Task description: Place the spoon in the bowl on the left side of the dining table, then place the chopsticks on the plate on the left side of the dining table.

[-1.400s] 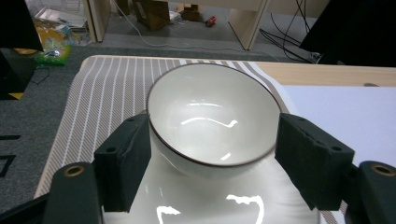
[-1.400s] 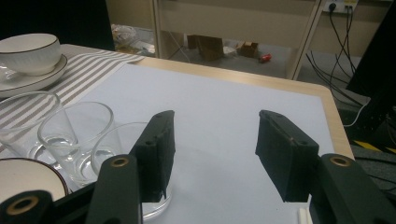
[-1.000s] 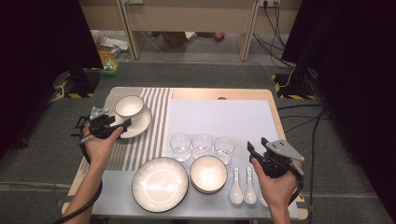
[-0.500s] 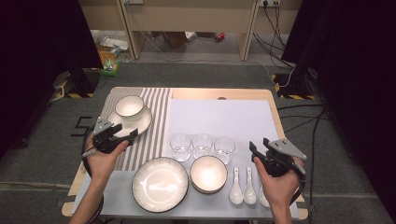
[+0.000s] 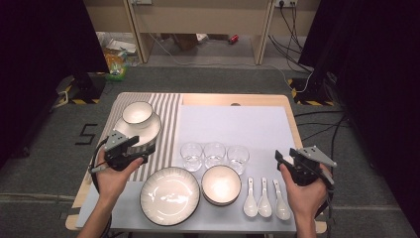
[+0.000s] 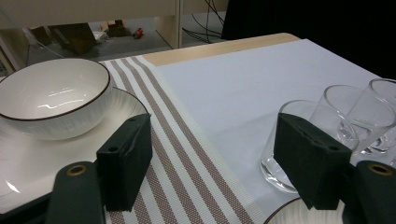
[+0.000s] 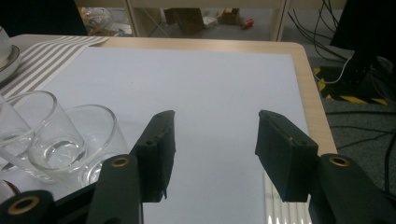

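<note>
Left gripper (image 5: 134, 148): held in the person's left hand above the striped mat, just in front of the stacked plate and bowl; jaws stand wide apart with nothing between them.
Small bowl (image 5: 137, 112): white with a dark rim, upright on a white plate (image 5: 151, 133) at the far left of the table; in the left gripper view the bowl (image 6: 53, 100) sits just beyond the left jaw.
Striped mat (image 5: 163, 124): brown and white stripes, under the plate and bowl, its right edge meeting the pale mat.
Large plate (image 5: 170, 196): dark-rimmed, at the near edge, right of the left hand.
Glasses (image 5: 214, 154): three clear tumblers in a row, upright, side by side on the pale mat (image 5: 233, 124).
Stacked bowls (image 5: 221, 184): near edge, just in front of the glasses, beside the large plate.
Spoons (image 5: 264, 199): three white ones lying side by side, right of the stacked bowls.
Right gripper (image 5: 285, 159): in the person's right hand at the table's right edge, just beside the spoons; jaws wide apart and empty, pointing across the pale mat.
</note>
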`<state>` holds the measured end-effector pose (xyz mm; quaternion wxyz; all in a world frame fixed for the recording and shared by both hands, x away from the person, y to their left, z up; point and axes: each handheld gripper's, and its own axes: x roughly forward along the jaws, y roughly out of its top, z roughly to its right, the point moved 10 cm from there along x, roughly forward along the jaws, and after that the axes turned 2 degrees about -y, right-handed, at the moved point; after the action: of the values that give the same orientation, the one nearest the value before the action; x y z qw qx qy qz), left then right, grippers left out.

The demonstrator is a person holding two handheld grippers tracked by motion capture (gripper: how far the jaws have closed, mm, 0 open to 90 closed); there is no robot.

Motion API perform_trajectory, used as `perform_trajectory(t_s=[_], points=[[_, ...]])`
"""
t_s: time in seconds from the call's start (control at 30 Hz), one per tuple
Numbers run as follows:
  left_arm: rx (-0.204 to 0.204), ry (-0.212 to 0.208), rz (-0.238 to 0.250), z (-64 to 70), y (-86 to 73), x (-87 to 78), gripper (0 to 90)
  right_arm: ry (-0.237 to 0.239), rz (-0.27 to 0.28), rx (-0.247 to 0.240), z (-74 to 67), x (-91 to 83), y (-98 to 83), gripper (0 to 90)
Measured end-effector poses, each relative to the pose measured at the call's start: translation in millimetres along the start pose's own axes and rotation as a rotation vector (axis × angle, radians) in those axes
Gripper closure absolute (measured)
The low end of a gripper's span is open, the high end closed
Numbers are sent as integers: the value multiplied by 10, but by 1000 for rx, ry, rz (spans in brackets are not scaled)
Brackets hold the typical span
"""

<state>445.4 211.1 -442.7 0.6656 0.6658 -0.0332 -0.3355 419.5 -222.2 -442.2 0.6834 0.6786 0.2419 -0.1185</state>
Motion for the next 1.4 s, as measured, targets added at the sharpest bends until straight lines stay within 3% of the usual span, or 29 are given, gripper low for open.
perform_trajectory(t_s=[0.4, 0.53, 0.83, 1.0, 1.23, 1.4], points=[[14, -19, -14, 79, -16, 72, 274, -43, -123, 51, 217, 23, -193, 507], [7, -17, -18, 87, -30, 60, 274, -34, -162, 53, 224, 43, -232, 528], [7, -35, -22, 143, -32, 64, 274, 8, -277, 24, 138, 133, -385, 548], [0, -35, -32, 135, -57, 71, 275, 60, -354, 8, 15, 170, -482, 592], [9, -31, -36, 164, -54, 81, 278, 114, -475, 25, -165, 222, -644, 645], [6, -60, -30, 195, -22, 93, 278, 141, -534, 40, -225, 249, -727, 669]])
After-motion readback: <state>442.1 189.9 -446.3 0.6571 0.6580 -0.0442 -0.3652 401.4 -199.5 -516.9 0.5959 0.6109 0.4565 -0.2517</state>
